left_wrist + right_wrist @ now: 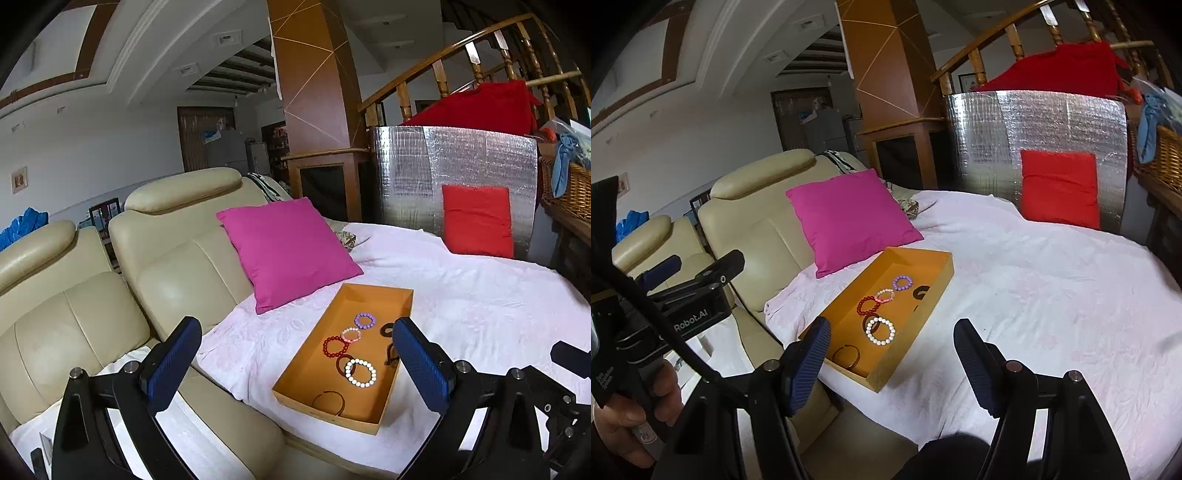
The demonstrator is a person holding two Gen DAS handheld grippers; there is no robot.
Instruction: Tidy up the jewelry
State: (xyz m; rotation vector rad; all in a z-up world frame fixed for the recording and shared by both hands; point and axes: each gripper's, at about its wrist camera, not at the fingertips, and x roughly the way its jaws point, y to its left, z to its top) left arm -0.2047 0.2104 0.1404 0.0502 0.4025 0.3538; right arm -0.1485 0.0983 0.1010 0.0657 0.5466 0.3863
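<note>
Both my left gripper [297,363] and right gripper [892,352] hang wide open and empty above the orange tray [312,371] at frame centre, whose light, slippery bead bracelets [360,372] I'd pinch across one strand, while only the right view shows my hand [631,417].

Clearance around the orange cardboard tray [934,291]

Tray open from above, nothing overhanging it; walls are low. White bedspread [1052,280] on its right and near side is bare, wide approach lane. Far-left corner is tight: magenta square cushion [849,218] sits just beside the tray, cream leather sofa back [750,221] behind that. Silver foil panel [1038,147] and red cushion [1058,190] well apart, at the back.
</note>
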